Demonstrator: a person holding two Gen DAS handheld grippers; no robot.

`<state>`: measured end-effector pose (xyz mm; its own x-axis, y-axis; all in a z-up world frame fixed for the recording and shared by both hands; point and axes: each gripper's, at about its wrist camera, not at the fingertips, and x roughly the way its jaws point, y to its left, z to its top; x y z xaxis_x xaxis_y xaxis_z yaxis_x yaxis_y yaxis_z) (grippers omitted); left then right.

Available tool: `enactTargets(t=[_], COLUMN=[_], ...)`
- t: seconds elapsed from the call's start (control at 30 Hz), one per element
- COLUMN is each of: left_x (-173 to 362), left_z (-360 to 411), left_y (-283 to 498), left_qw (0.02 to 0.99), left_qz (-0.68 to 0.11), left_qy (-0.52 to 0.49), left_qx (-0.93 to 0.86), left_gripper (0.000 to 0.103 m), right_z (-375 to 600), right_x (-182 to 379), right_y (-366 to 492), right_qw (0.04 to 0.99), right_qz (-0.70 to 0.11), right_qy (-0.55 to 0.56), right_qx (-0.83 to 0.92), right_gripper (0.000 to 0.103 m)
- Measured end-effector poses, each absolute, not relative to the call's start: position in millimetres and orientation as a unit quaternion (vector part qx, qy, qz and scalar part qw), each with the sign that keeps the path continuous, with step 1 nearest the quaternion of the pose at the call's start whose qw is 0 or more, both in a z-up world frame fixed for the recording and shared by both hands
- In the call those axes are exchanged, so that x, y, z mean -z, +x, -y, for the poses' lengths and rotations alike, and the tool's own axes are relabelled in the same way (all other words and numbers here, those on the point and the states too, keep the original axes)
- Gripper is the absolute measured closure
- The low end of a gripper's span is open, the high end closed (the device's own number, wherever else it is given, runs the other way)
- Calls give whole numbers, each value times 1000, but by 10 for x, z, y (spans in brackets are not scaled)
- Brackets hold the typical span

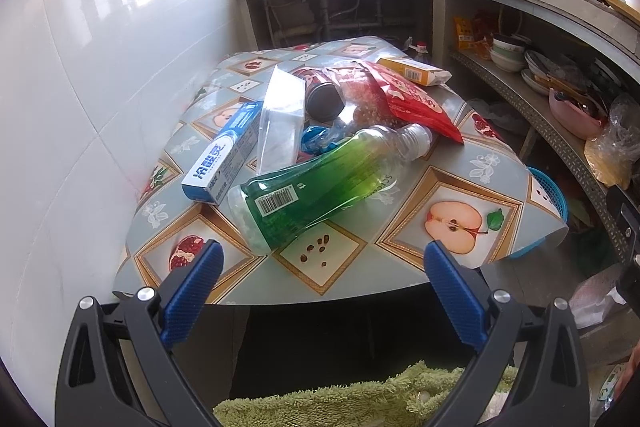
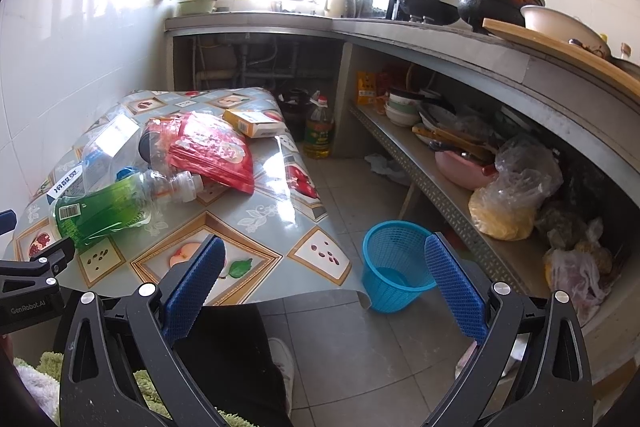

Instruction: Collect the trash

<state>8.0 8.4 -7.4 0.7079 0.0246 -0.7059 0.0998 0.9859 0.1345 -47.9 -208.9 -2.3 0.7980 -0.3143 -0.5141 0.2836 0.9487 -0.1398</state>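
Note:
A heap of trash lies on a small table [image 1: 400, 267] covered with a fruit-print cloth: a green plastic bottle [image 1: 316, 183] [image 2: 104, 211] on its side, a blue and white toothpaste box [image 1: 224, 155], a clear plastic packet [image 1: 280, 119], a dark can [image 1: 324, 101], a red snack bag [image 1: 412, 99] [image 2: 212, 151] and a yellow carton [image 1: 416, 70] [image 2: 252, 121]. My left gripper [image 1: 322, 255] is open at the table's near edge, just short of the bottle. My right gripper [image 2: 324, 251] is open over the table's right corner. A blue mesh bin [image 2: 394, 265] stands on the floor beside the table.
A white tiled wall runs along the left. A kitchen counter [image 2: 440, 35] with pots wraps the back and right, with a shelf [image 2: 452, 195] of bowls and plastic bags under it. An oil bottle [image 2: 319, 129] stands on the floor. A person's dark trouser leg and shoe [image 2: 282, 359] are below.

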Motion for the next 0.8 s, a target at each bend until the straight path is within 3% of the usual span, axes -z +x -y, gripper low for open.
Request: enactTargets(t=[0.8], left_x=[93], left_z=[-89], left_y=[94], left_qw=[919], left_qz=[-385], left_qy=[83], left_qx=[19], left_gripper=[4], right_z=[2083], right_x=[26], right_y=[-473], right_qw=[948], right_qz=[-276], right_qy=[-28], right_qx=[158], right_gripper=[8])
